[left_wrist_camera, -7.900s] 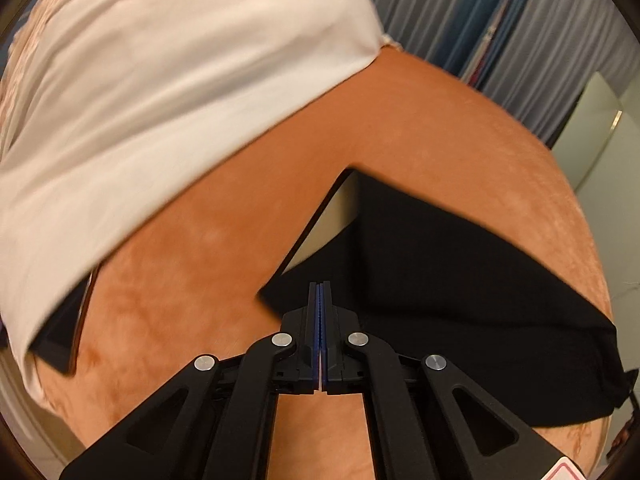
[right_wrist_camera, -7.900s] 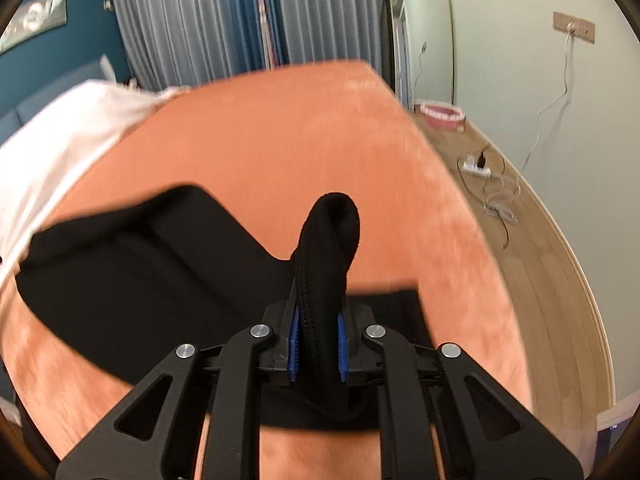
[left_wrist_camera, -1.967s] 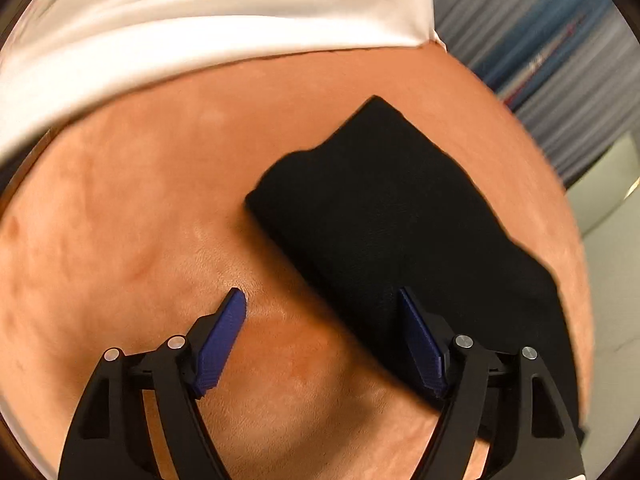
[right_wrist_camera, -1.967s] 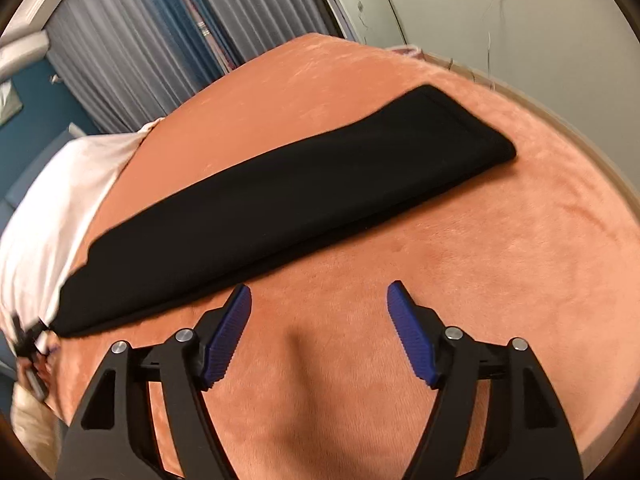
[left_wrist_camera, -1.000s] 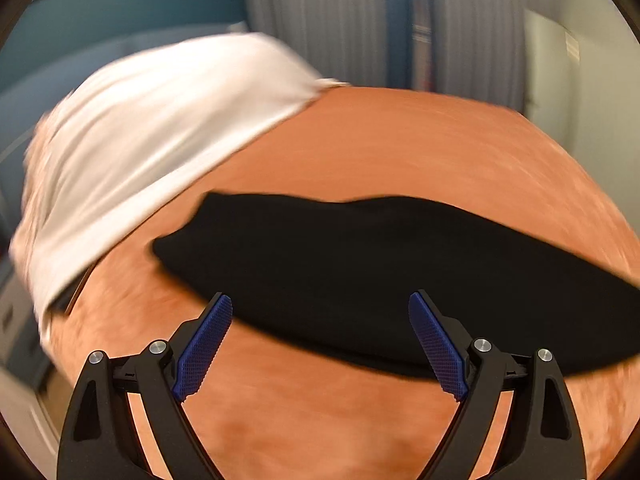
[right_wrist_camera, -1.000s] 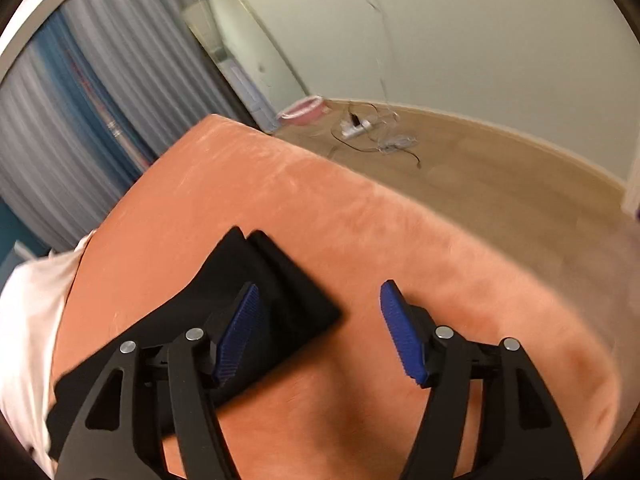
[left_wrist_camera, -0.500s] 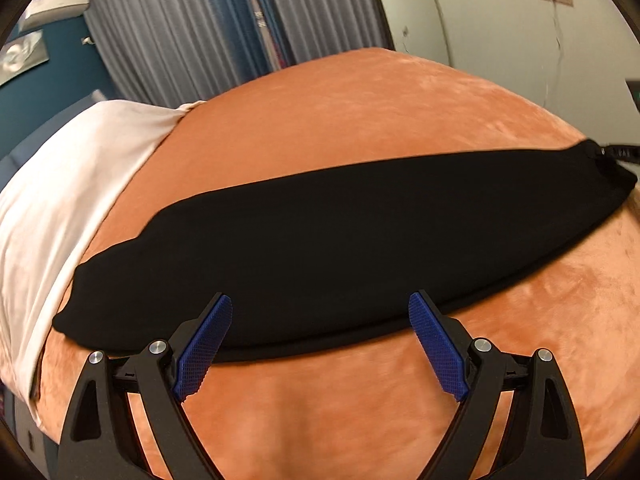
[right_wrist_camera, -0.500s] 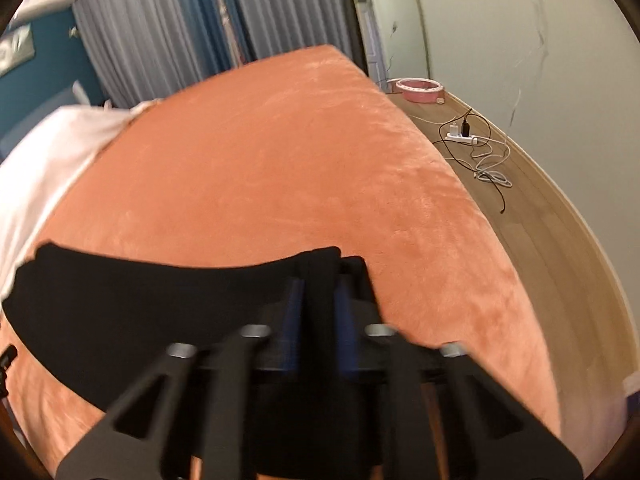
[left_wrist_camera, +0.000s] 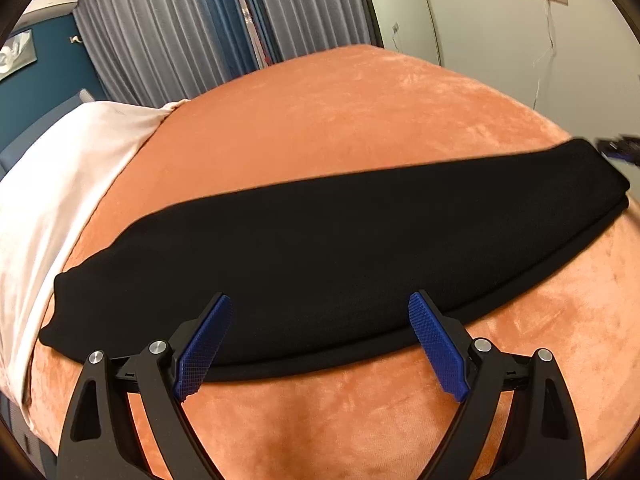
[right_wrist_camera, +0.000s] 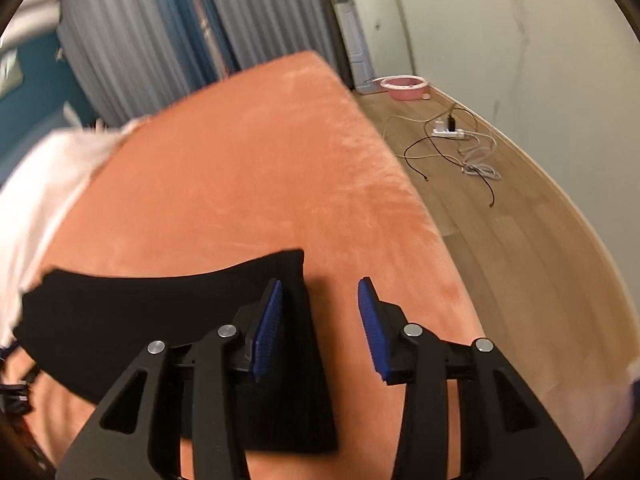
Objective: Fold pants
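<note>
My right gripper (right_wrist_camera: 320,328) just let go the pants (left_wrist_camera: 320,248) end at the bed's (left_wrist_camera: 360,120) right edge, jaws parted; left gripper (left_wrist_camera: 320,344) wide, empty. Cross-fold seems next.

Home bedroom, orange plush bed (left_wrist_camera: 340,120), white pillow (left_wrist_camera: 60,168), grey curtains (left_wrist_camera: 168,28), wooden floor (right_wrist_camera: 520,240)

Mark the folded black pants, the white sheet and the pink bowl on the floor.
folded black pants (left_wrist_camera: 340,248), left wrist view, middle of the top layer.
white sheet (left_wrist_camera: 68,168), left wrist view, middle of the draped cloth.
pink bowl (right_wrist_camera: 404,87), right wrist view, front wall, on the wooden floor.
</note>
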Motion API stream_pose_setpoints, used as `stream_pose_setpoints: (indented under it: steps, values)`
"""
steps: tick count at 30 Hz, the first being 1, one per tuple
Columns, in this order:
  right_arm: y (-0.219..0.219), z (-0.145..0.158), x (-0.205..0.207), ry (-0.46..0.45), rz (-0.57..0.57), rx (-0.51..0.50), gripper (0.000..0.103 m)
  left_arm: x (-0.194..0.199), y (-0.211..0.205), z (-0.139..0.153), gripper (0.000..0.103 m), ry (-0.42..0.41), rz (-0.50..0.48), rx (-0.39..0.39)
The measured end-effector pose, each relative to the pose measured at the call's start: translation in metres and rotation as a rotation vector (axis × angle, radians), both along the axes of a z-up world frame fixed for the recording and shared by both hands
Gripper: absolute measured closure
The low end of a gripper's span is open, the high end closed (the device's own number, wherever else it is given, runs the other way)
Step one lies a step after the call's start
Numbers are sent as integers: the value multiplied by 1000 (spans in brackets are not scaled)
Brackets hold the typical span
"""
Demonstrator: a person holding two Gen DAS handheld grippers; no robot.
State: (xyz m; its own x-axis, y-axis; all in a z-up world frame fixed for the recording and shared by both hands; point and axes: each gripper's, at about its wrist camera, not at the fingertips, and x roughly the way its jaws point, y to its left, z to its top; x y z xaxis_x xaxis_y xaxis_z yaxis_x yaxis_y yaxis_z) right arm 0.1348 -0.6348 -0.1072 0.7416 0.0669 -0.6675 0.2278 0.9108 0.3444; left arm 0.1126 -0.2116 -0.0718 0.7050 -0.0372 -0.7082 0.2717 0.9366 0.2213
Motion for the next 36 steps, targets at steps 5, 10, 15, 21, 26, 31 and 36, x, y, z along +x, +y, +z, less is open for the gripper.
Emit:
stream_pose_setpoints:
  steps: [5, 10, 15, 21, 26, 31, 36]
  values:
    - [40, 6, -38, -49, 136, 19, 70, 21, 37, -3, 15, 24, 106, 5]
    - [25, -22, -29, 53, 49, 70, 88, 37, 88, -30, 15, 124, 240, 16]
    - [64, 16, -29, -31, 113, 85, 82, 30, 111, -12, 15, 95, 253, -113]
    - [146, -19, 24, 106, 264, 17, 85, 58, 101, -38, 14, 191, 244, -118]
    - [102, -22, -17, 49, 80, 195, 82, 42, 105, -40, 14, 158, 197, -115]
    - [42, -29, -62, 6, -168, 258, 16, 30, 107, -46, 13, 121, 171, -145]
    - [28, -33, -48, -48, -210, 357, 16, 27, 114, -52, 12, 119, 175, -208]
